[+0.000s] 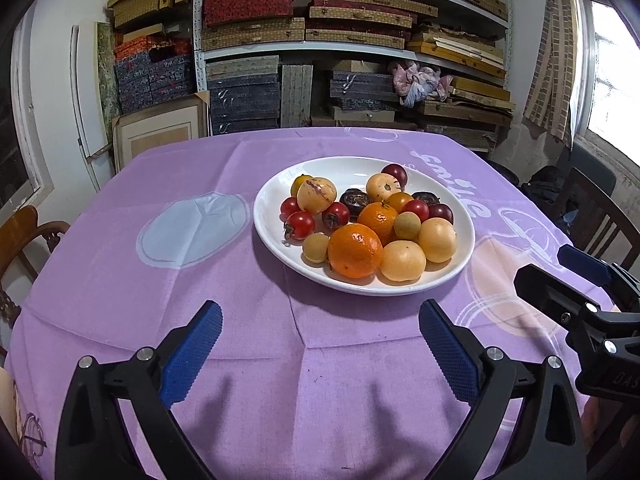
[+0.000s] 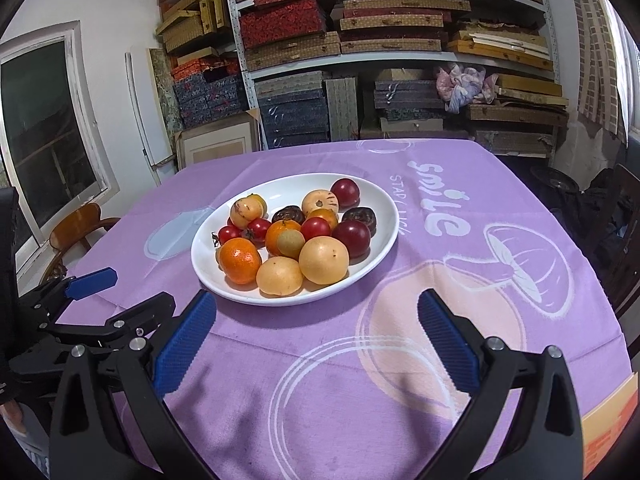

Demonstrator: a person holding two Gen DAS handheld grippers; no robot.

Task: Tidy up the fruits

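Left wrist view, we are holding our left tool (image 1: 320, 332) spread wide and empty over the purple printed cloth on the bench (image 1: 120, 300), right tool (image 2: 316, 322) likewise gaping, mixed oranges, plums and tomatoes sitting piled in the white oval ceramic plate (image 1: 280, 184) ahead.

The right gripper (image 1: 560, 268) is cut off by the left-wrist picture's right edge.

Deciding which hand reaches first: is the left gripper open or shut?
Open. The left gripper holds nothing; its blue pads stand wide apart over the purple tablecloth.
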